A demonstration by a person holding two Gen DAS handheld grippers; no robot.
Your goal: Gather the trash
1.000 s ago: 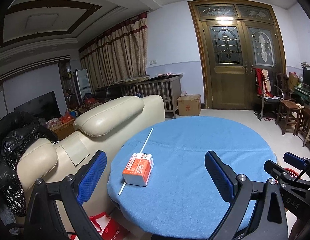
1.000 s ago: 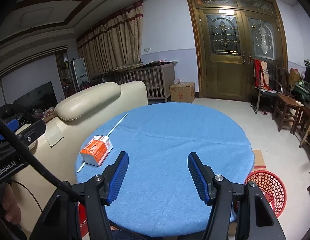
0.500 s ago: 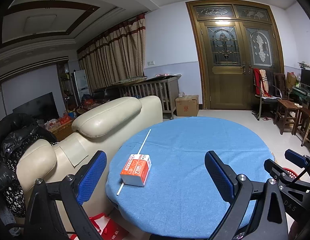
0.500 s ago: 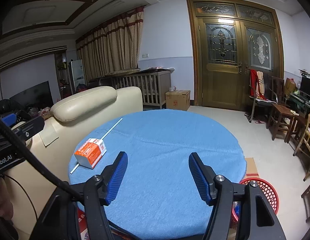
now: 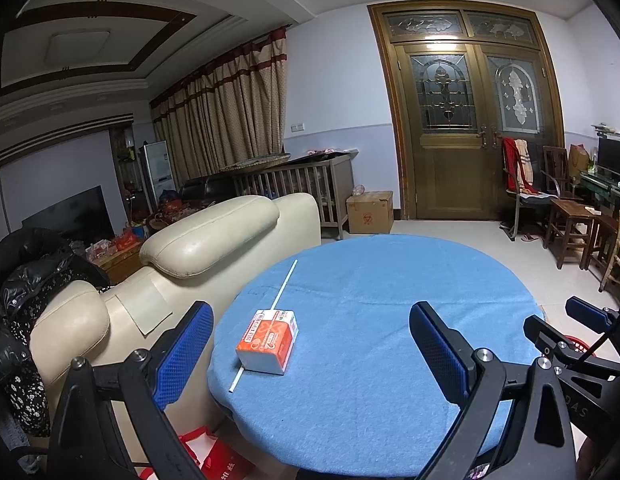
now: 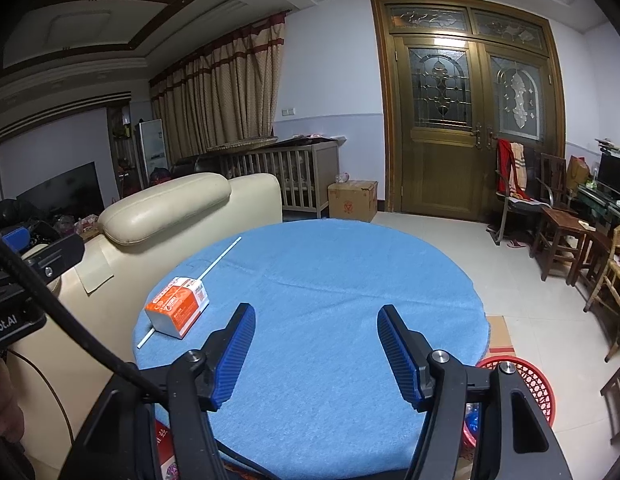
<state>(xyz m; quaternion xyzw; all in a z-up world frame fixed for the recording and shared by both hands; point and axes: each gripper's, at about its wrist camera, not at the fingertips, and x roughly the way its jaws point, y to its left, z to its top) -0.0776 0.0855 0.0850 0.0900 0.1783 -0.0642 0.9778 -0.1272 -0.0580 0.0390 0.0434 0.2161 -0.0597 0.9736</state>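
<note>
An orange and white carton lies on its side near the left edge of a round table under a blue cloth. A long white stick runs under the carton toward the far left rim. My left gripper hangs open over the near part of the table, with the carton just right of its left finger and short of the pads. My right gripper is open above bare cloth, the carton well to its left. A red mesh basket stands on the floor at the table's right.
A cream leather sofa backs against the table's left side. A red bag sits on the floor below the near left rim. Wooden chairs line the right wall, and a cardboard box stands by the double door.
Both views have shifted slightly, so the carton and table sit a little differently in the frames. Both grippers stay open and the carton and stick lie where they were.
</note>
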